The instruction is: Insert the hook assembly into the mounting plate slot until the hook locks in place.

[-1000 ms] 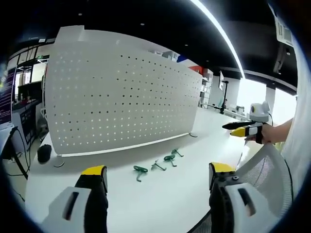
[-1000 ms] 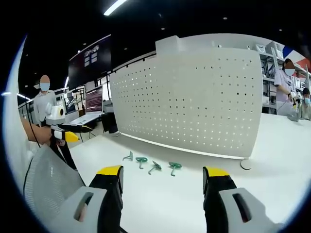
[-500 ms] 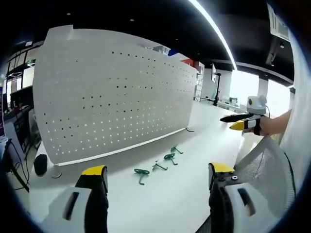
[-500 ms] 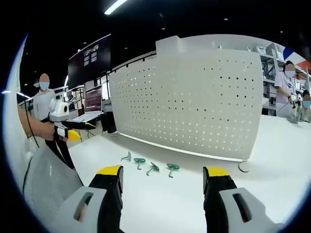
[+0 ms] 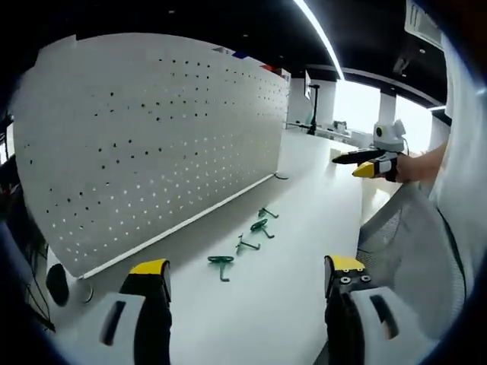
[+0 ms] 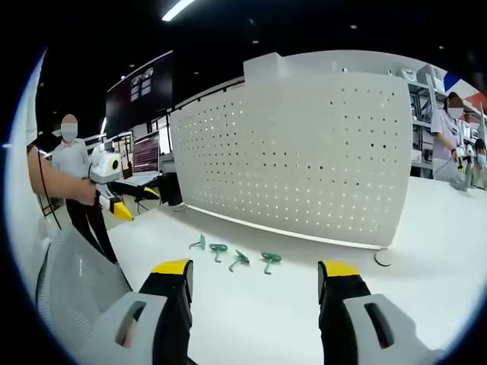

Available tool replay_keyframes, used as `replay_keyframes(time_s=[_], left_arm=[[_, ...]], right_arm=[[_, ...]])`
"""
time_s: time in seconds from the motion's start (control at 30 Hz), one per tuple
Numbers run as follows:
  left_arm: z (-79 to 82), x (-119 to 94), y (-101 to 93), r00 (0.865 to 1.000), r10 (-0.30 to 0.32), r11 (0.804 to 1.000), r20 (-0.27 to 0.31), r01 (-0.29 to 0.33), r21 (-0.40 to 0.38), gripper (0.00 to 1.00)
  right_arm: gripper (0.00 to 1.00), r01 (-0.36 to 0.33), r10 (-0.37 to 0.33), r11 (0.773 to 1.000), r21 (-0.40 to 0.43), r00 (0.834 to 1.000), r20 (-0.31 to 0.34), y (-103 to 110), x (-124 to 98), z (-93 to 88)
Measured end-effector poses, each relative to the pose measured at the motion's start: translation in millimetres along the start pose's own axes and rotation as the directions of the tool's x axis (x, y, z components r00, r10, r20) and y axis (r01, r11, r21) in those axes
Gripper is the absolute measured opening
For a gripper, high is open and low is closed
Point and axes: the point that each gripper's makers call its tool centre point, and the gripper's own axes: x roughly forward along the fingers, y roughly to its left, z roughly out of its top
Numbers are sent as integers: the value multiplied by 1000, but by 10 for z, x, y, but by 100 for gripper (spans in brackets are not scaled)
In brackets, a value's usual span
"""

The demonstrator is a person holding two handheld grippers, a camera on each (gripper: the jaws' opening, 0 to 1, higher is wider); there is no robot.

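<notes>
A white perforated mounting plate stands upright on the white table. Several green hooks lie in a row in front of it, among them one nearest me, a middle one and a far one; in the right gripper view the same row runs from a hook to a hook. My left gripper is open and empty, well short of the hooks. My right gripper is open and empty too. Each gripper appears in the other's view: the right gripper, the left gripper.
A mesh chair back sits between the grippers at the table's near edge. The plate rests on round feet. People stand in the background, a person at the left and a person at the right. Monitors stand behind.
The left gripper view has swung closer to the plate and turned, so the plate looms larger. In the right gripper view the left gripper has moved up and towards the plate.
</notes>
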Motion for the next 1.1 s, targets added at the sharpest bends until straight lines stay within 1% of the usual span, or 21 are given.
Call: replay_keyframes(time_s=[0.03, 0.07, 0.13, 0.17, 0.2, 0.37, 0.47, 0.57, 0.63, 0.67, 0.83, 0.87, 0.9, 0.93, 0.97, 1.0, 1.07, 1.1], left_arm=[[4, 13, 11, 1000, -4, 1000, -4, 4, 5, 85], [-9, 34, 17, 1000, -17, 1000, -23, 17, 14, 85], [-22, 59, 22, 998, -37, 998, -44, 39, 44, 82], [-54, 76, 29, 996, -49, 997, -75, 53, 58, 81], [-72, 89, 35, 994, -57, 995, -90, 63, 73, 81], [-91, 159, 79, 989, -85, 990, -122, 98, 102, 82], [-119, 197, 79, 982, -105, 985, -155, 124, 117, 81], [-152, 243, 82, 974, -124, 978, -190, 153, 142, 81], [-167, 274, 77, 967, -137, 971, -216, 175, 165, 81], [-187, 294, 82, 961, -145, 966, -236, 189, 178, 81], [-197, 385, 94, 944, -168, 946, -283, 235, 225, 79], [-211, 402, 92, 940, -175, 939, -294, 250, 238, 79], [-245, 424, 90, 929, -184, 930, -322, 271, 250, 79], [-257, 444, 93, 924, -188, 924, -333, 281, 259, 79], [-249, 476, 90, 923, -193, 919, -334, 289, 269, 79], [-249, 491, 87, 921, -197, 918, -336, 294, 267, 78], [-278, 518, 94, 912, -202, 912, -356, 308, 272, 78], [-289, 537, 101, 910, -200, 906, -364, 314, 286, 78]], right_arm=[[65, -1, 1, 1000, 1, 1000, 0, -5, 4, -4], [65, -1, 1, 1000, 2, 1000, -2, -5, 5, -9], [65, -3, 3, 1000, 1, 1000, -5, -3, 10, -19], [65, -5, 5, 1000, -1, 1000, -8, 0, 14, -26], [64, -6, 6, 1000, -1, 1000, -10, 3, 16, -31], [64, -9, 9, 1000, 0, 1000, -15, 6, 21, -48], [64, -8, 8, 1000, 1, 1000, -15, 0, 22, -55], [64, -10, 10, 1000, 2, 1000, -17, 2, 26, -58], [64, -10, 10, 1000, 5, 1000, -17, 1, 29, -60], [64, -10, 10, 1000, 5, 1000, -16, 2, 31, -60], [64, -10, 10, 1000, 12, 1000, -18, 4, 32, -66], [64, -10, 10, 1000, 12, 1000, -18, 4, 31, -66], [64, -10, 10, 1000, 12, 1000, -15, 3, 30, -61], [64, -11, 11, 1000, 12, 1000, -15, 3, 30, -60], [64, -12, 12, 1000, 12, 1000, -18, 7, 31, -62], [64, -11, 11, 1000, 11, 1000, -19, 6, 31, -64], [64, -9, 9, 1000, 11, 1000, -19, 1, 34, -67], [64, -7, 8, 1000, 10, 1000, -21, -3, 32, -67]])
